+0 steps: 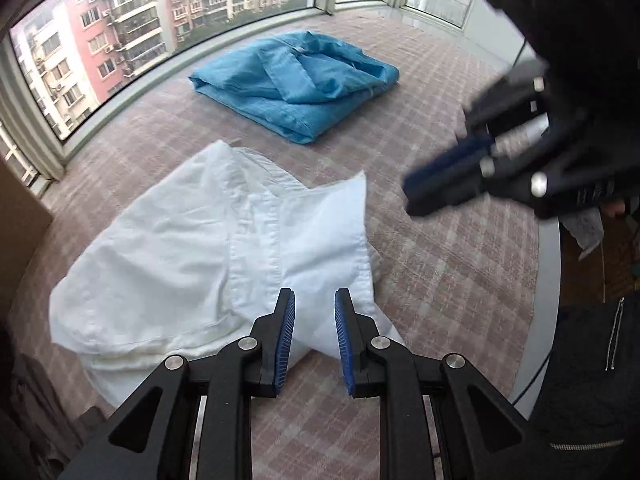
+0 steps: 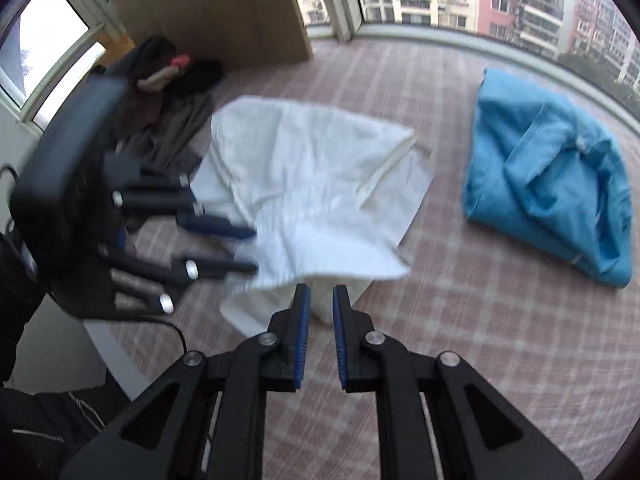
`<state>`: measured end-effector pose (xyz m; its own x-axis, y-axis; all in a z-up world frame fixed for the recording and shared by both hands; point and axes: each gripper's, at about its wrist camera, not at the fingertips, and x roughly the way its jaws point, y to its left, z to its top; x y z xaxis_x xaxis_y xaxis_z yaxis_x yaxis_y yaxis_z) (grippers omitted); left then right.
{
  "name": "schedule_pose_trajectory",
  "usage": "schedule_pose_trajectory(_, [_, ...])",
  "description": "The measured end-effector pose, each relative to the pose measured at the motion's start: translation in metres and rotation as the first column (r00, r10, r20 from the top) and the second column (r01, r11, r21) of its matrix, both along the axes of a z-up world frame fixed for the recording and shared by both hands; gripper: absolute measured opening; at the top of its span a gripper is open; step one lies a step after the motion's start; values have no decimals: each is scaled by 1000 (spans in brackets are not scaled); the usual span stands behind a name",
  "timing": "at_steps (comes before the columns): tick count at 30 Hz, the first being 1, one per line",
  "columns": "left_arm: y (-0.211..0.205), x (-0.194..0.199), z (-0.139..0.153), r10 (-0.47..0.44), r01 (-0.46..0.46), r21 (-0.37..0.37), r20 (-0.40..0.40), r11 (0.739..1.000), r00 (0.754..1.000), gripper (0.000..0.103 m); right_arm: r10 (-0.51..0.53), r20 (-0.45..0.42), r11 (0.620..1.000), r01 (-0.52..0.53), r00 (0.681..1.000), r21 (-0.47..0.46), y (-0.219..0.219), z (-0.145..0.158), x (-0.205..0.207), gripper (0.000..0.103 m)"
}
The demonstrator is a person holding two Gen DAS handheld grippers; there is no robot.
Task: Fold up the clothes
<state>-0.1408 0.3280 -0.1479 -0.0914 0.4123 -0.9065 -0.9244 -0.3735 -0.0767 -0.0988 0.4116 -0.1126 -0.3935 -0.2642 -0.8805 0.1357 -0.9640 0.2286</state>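
Closest to us in the left wrist view is our own left gripper (image 1: 315,298), black arms with blue ribbed pads, pointing steeply down at the white shirt (image 1: 192,240). There's a narrow gap between its fingers and nothing in it. The tips hover over the shirt's near corner, and we can't tell if they touch the cloth.

We'll use the white shirt as the landmark and go big to small. The biggest thing is the bed, or whatever this is, with a pink checked cover (image 1: 440,280), and the shirt lies on it in a loose, half-done fold. Past the shirt, along the cover's far edge, a row of windows (image 1: 120,20) looks out on apartment blocks. The blue garment (image 1: 304,92) sits crumpled into a rough bundle beyond the shirt toward those windows, well apart from it. In the right wrist view a dark pile of clothes (image 2: 172,92) lies just off the shirt's far-left edge, next to a wooden panel (image 2: 208,8).

The right gripper (image 2: 321,296) is nearly closed, with just a sliver between the pads and nothing pinched. It hangs over the shirt's near edge. The left camera shows it blurred, off to the shirt's right and above the cover.
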Motion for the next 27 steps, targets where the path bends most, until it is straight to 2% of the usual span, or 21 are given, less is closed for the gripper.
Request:
schedule_pose_trajectory(4, [3, 12, -27, -53, 55, -36, 36, 998, 998, 19, -52, 21, 998, 53, 998, -25, -7, -22, -38, 12])
schedule_pose_trajectory(8, [-3, 6, -46, -26, 28, -14, 86, 1000, 996, 19, -65, 133, 998, 66, 989, 4, -17, -76, -59, 12])
schedule_pose_trajectory(10, [-6, 4, -50, -9, 9, 0, 100, 1000, 995, 18, -63, 168, 998, 61, 984, 17, -17, -90, -57, 12])
schedule_pose_trajectory(12, [-14, 5, -43, 5, -7, 13, 113, 1000, 994, 18, -78, 188, 997, 78, 979, 6, -10, -86, -53, 12])
schedule_pose_trajectory(14, [-31, 6, -23, 17, -21, 42, 76, 999, 997, 21, -107, 195, 993, 113, 975, -18, 2, -72, -48, 12])
schedule_pose_trajectory(15, [-44, 4, -10, 31, -34, 59, 52, 998, 998, 21, -132, 180, 989, 142, 975, -44, 11, -62, -47, 15])
schedule_pose_trajectory(16, [-56, 1, 2, 48, -50, 75, 32, 996, 998, 21, -162, 172, 982, 176, 972, -66, 19, -54, -48, 26])
schedule_pose_trajectory(18, [-83, -16, 20, 101, -101, 95, 10, 990, 995, 22, -216, 160, 966, 235, 963, -105, 34, -38, -52, 45])
schedule_pose_trajectory(20, [-107, -39, 29, 171, -168, 92, -18, 981, 985, 22, -232, 159, 961, 252, 960, -116, 36, -34, -62, 46])
schedule_pose_trajectory(22, [-128, -65, 31, 245, -242, 88, -32, 966, 969, 22, -241, 181, 963, 259, 954, -81, 31, -42, -78, 46])
schedule_pose_trajectory(25, [-148, -113, 27, 341, -340, 85, -7, 937, 940, 23, -251, 217, 966, 259, 943, -10, 20, -59, -102, 46])
schedule_pose_trajectory(27, [-154, -139, 19, 371, -372, 75, 26, 925, 928, 25, -247, 249, 969, 245, 937, 38, 11, -74, -116, 46])
